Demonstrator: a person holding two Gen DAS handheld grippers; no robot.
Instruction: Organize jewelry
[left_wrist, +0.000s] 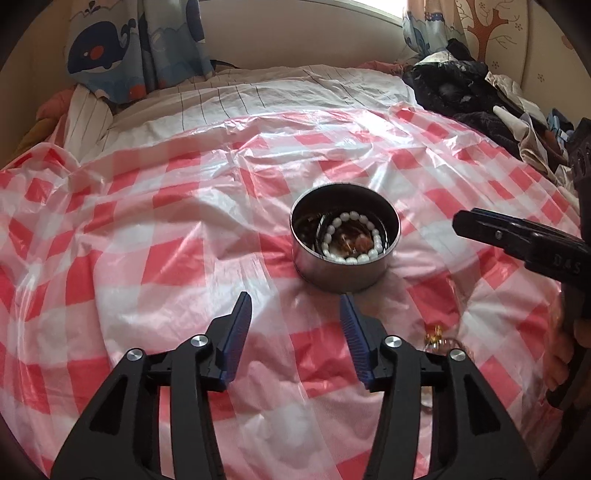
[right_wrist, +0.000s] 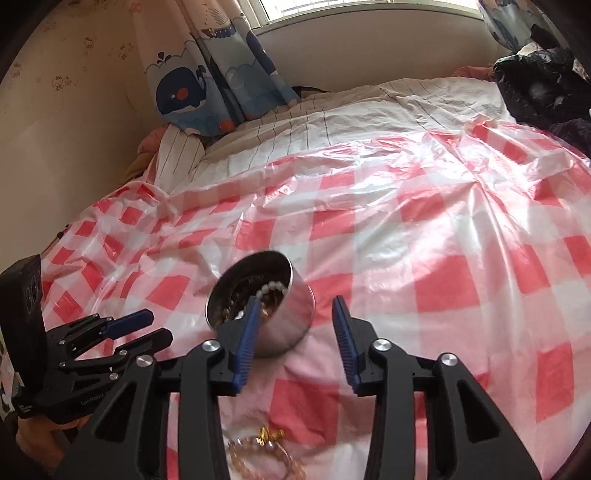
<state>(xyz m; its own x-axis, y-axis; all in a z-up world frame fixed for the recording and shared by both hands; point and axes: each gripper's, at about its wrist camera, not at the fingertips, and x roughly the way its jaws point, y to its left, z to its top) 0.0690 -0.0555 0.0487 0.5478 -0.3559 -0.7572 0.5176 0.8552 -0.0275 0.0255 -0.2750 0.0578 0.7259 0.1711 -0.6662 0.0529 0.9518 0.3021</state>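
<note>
I hold two tongs over one bed covered with a red and white checked plastic sheet (left_wrist: 147, 229). My left tongs (left_wrist: 295, 314) are wide open and hold nothing; the two blue pads have only the sheet between them. My right tongs (right_wrist: 293, 321) are also wide open and empty. One round metal tin (left_wrist: 345, 243) stands on the sheet, at 12 o'clock from the left tongs, near the tips but apart from them. Inside it I count one string of white beads (left_wrist: 354, 236) and some darker pieces I cannot count. One more bracelet with a gold part (right_wrist: 266, 443) lies on the sheet at 6 o'clock from the tin, outside it.
</note>
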